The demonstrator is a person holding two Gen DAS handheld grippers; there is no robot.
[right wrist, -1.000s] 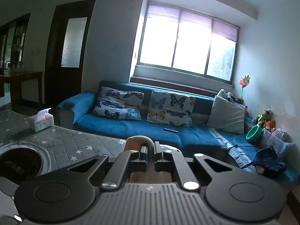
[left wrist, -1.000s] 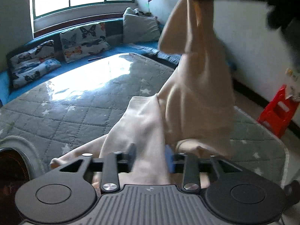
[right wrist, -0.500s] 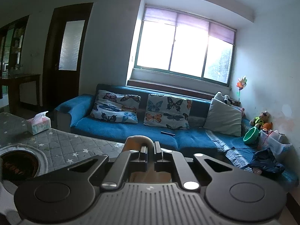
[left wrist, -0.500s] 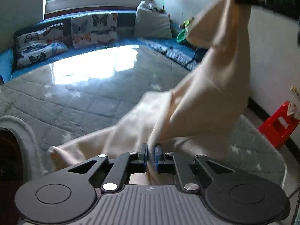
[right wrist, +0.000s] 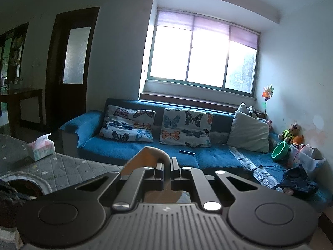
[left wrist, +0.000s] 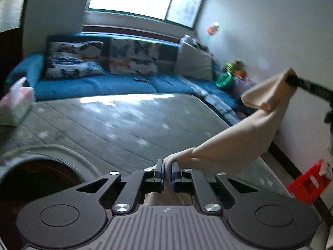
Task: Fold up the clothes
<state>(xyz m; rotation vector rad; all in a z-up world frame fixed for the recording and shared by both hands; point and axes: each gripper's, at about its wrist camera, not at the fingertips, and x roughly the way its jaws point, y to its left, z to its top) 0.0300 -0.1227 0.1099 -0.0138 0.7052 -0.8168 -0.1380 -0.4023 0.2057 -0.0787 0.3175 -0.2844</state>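
Left gripper [left wrist: 166,174] is clamped down on a fold of the beige garment [left wrist: 245,137]; blue pads nearly meet, with cloth pinched between and bunched behind them. Right gripper [right wrist: 166,171] is likewise closed on the same garment [right wrist: 149,156], a rounded hump of cloth poking up over its fingers.

I see the garment strung in the air between the two grippers: in the left wrist view it runs from bottom centre up to the right edge, where the right gripper [left wrist: 291,79] holds a corner as a dark bar. The middle sags and a loose flap hangs at upper right. None of it looks to rest on the grey quilted counter [left wrist: 124,125] below, though blur makes that hard to confirm.

Handling, my read: light, soft knit, no stiffness, drapes and twists freely. It won't slip much in rubber pads, but a thin pinch can creep out under tension. I judge that the best holds are at seams or corners, with a doubled layer in the pads, both holds on the same edge so it hangs flat.

Writing: none readable. The tissue box [right wrist: 41,148] at the left of the right wrist view has print too small to make out, and I see no label on the garment.
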